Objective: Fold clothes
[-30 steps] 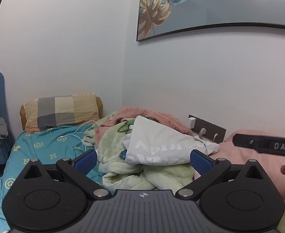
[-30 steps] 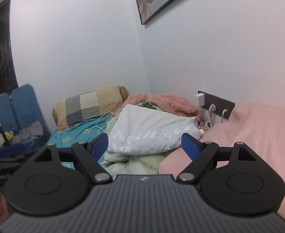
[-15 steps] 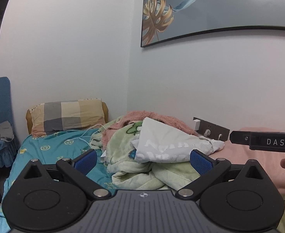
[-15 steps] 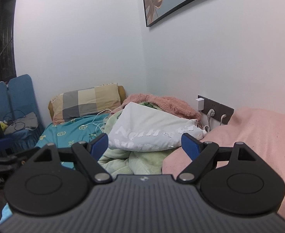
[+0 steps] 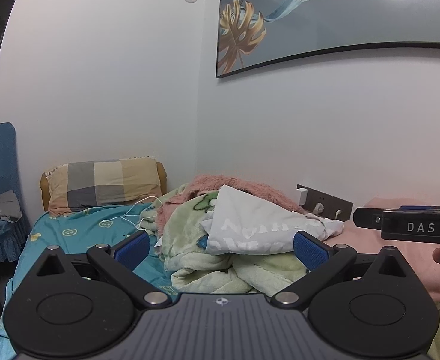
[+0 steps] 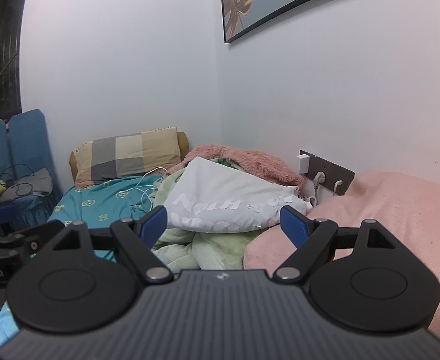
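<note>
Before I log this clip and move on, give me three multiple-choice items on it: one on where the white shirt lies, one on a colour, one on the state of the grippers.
1. Where does the white shirt lie?
A. On top of the green blanket
B. On the blue chair
C. On the checked pillow

2. What colour is the bedsheet?
A. Pink
B. Teal with a yellow pattern
C. Plain white

3. How do the left gripper and the right gripper stand?
A. Both shut on the shirt
B. Left shut, right open
C. Both open, holding nothing

Answers: 1 A, the shirt rests on the heaped green blanket in both views. 2 B, the sheet below the checked pillow is teal with yellow marks. 3 C, each gripper's blue pads stand wide apart with only air between them.
</note>
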A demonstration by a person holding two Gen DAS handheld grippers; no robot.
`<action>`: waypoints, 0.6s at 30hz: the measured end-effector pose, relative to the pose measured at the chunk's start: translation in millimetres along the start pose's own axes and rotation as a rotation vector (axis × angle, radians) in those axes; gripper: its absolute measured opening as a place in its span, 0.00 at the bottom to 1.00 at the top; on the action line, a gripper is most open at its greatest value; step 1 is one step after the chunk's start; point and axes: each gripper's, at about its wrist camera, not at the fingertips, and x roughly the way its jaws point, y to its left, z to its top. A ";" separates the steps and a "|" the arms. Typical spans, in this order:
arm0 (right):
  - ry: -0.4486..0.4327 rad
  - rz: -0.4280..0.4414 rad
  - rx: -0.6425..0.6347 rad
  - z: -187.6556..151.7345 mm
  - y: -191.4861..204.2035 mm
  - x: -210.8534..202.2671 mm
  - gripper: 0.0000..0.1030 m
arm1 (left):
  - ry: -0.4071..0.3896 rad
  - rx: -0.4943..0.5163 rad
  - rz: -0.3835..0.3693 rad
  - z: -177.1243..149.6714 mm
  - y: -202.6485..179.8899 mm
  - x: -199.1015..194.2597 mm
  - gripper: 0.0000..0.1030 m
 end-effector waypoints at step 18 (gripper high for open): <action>0.005 -0.008 0.000 -0.7 0.5 -2.1 0.82 | 0.005 -0.039 -0.005 -1.3 7.7 -1.7 1.00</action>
